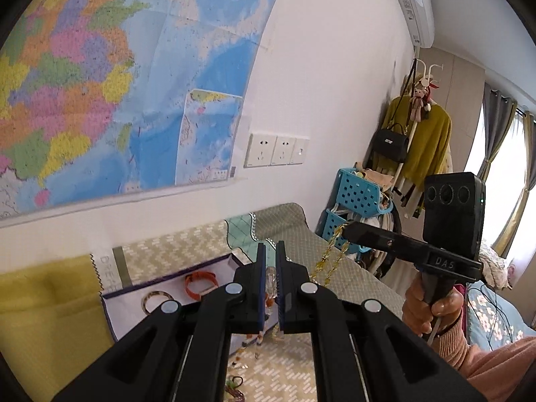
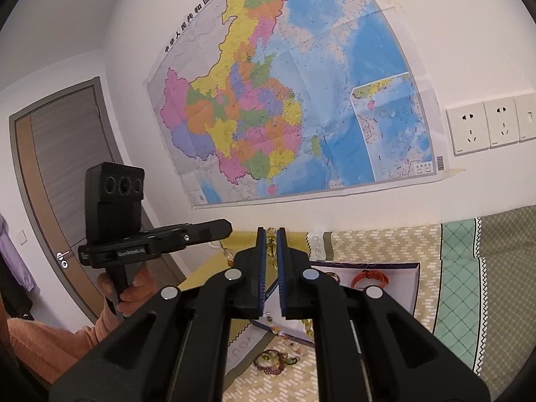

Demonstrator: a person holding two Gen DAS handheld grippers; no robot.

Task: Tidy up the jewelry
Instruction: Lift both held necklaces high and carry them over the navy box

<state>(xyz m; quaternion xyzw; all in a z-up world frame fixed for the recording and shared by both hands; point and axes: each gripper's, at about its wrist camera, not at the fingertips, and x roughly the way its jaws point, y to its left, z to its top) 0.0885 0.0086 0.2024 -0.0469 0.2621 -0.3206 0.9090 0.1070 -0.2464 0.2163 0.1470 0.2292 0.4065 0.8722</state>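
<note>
**Beaded chain held up between two grippers**

A necklace (image 1: 330, 258) of small amber-yellow and clear beads hangs in loops above the bed; the right gripper (image 1: 346, 226) is clamped on one end, the left gripper (image 1: 271, 279) closed on the other; beneath lies a white tray (image 1: 174, 274) with a dark rim, holding an orange bracelet (image 1: 200, 283) and a pale bangle (image 1: 155, 299); loose beaded bracelets (image 2: 273, 360) lie on the woven chevron mat (image 2: 368, 244); a glossy paper map (image 2: 284, 93) covers the wall behind.
</note>
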